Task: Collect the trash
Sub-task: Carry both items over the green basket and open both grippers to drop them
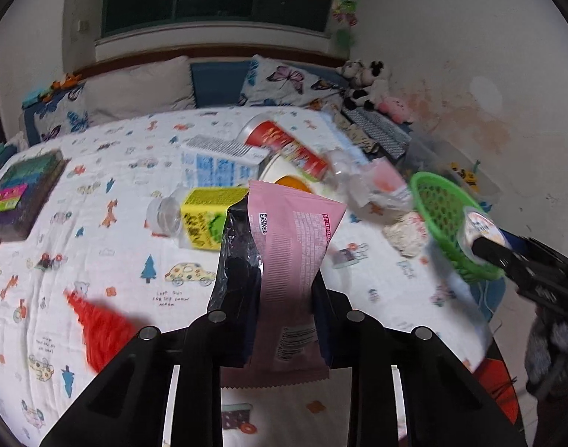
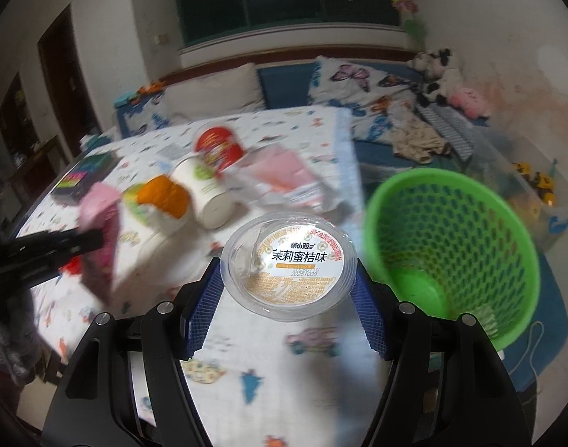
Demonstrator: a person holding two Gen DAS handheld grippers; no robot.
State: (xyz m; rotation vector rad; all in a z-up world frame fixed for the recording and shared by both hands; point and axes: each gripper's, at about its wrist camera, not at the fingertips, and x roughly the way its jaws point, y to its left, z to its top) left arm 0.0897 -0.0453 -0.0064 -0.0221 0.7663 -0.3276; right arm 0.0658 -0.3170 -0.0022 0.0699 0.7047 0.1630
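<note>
In the left wrist view a pink snack wrapper (image 1: 295, 246) with a dark inner side stands up between the fingers of my left gripper (image 1: 280, 309), which is shut on it above the bed. The same gripper (image 2: 86, 242) and wrapper (image 2: 97, 219) show blurred at the left of the right wrist view. My right gripper (image 2: 287, 287) is shut on a clear plastic cup (image 2: 289, 264) with a printed white and orange lid. A green mesh basket (image 2: 451, 246) sits just right of the cup. From the left wrist view, the basket (image 1: 447, 219) and right gripper (image 1: 507, 257) are at the right.
More litter lies on the patterned bedsheet (image 1: 97, 260): a red can (image 1: 287, 145), a blue-white carton (image 1: 220, 164), a yellow-labelled bottle (image 1: 194, 219), a white paper cup (image 2: 205, 190) and crumpled clear packaging (image 1: 373, 182). A dark book (image 1: 19, 193) lies at the left, pillows and plush toys (image 1: 369, 85) behind.
</note>
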